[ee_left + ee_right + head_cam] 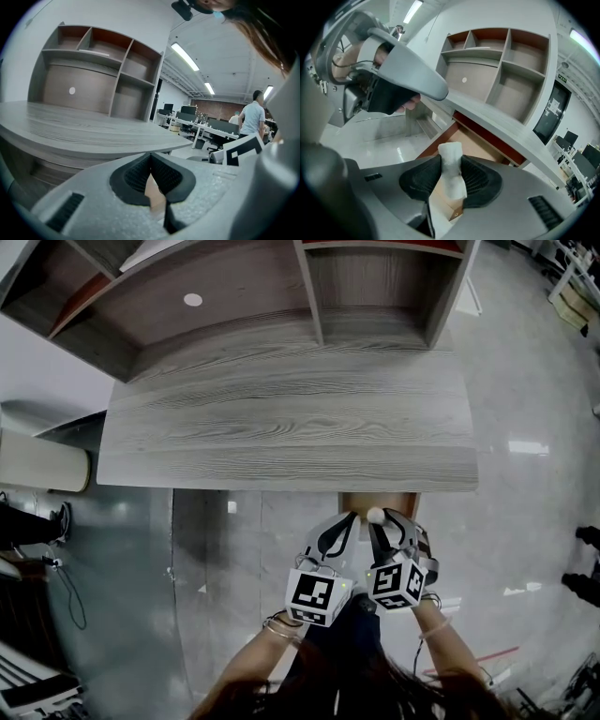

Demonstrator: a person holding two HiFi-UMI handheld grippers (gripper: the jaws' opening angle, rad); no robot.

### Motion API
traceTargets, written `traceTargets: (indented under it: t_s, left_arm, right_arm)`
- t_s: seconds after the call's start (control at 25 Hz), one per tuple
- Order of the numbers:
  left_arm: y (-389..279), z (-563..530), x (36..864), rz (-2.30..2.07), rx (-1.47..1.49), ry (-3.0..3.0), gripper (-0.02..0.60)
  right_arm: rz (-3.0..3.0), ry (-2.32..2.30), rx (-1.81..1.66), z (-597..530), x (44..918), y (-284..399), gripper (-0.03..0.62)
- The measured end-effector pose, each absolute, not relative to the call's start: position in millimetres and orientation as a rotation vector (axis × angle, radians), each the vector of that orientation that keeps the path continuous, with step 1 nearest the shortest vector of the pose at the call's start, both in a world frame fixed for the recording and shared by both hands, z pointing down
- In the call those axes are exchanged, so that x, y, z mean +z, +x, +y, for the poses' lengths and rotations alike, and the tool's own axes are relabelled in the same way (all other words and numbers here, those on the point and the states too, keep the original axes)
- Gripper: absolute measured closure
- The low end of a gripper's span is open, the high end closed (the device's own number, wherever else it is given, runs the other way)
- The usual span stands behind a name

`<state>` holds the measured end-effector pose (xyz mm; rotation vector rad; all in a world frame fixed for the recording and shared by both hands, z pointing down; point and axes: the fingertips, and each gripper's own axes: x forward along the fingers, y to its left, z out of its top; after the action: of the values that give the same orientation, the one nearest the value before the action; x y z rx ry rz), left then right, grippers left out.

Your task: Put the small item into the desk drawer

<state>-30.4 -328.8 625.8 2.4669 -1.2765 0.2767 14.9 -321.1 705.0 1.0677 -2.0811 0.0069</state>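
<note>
A small white wad (451, 166) stands upright between the pads of my right gripper (451, 174), which is shut on it. In the head view the wad (375, 515) shows as a white blob at that gripper's (381, 524) tips. It hangs over the open wooden drawer (403, 502) under the front edge of the grey desk (281, 427). The drawer's brown bottom (473, 140) lies just beyond the wad. My left gripper (345, 526) hovers close beside the right one. Its jaws meet at the tips, and my left gripper (151, 157) holds nothing.
A hutch of open shelves (234, 296) stands at the back of the desk. Glossy floor (525, 474) lies to the right. Office desks and a standing person (253, 117) are far off in the left gripper view.
</note>
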Motion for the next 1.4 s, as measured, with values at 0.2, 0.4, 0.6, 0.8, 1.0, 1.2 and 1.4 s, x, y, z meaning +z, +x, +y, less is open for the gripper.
traceTargets:
  t_s: [0.2,0.4,0.6,0.8,1.0,1.2,1.4]
  left_arm:
    - [-30,-331,643,-1.273,0.292,2.457,0.566]
    - [-32,-335,656,-1.28,0.3,2.439,0.566]
    - [-33,-341,665,-1.285,0.304,2.426,0.566]
    - [-40,-346,676,-1.303,0.309,2.402,0.566]
    - [-44,-349,683,-1.316,0.3,2.38,0.566]
    - [-43,-351,690,-1.31,0.3,2.367,0.566]
    - [-43,-350,693,-1.306,0.301,2.366,0.566]
  right_arm:
    - [-2.06,1.033,0.005,-323,724,13,0.474]
    - [-2.035,0.997,0.022,-327,745,12,0.473]
    - [-2.01,0.975,0.046,-332,762,14,0.474]
    - [-1.985,0.943,0.06,-333,779,14,0.473]
    - [-1.962,0.915,0.096,-331,794,13,0.473]
    - [-1.937,0.899,0.115,-333,804,12,0.473]
    - [-1.92,0.882,0.153,-330,812,12,0.473]
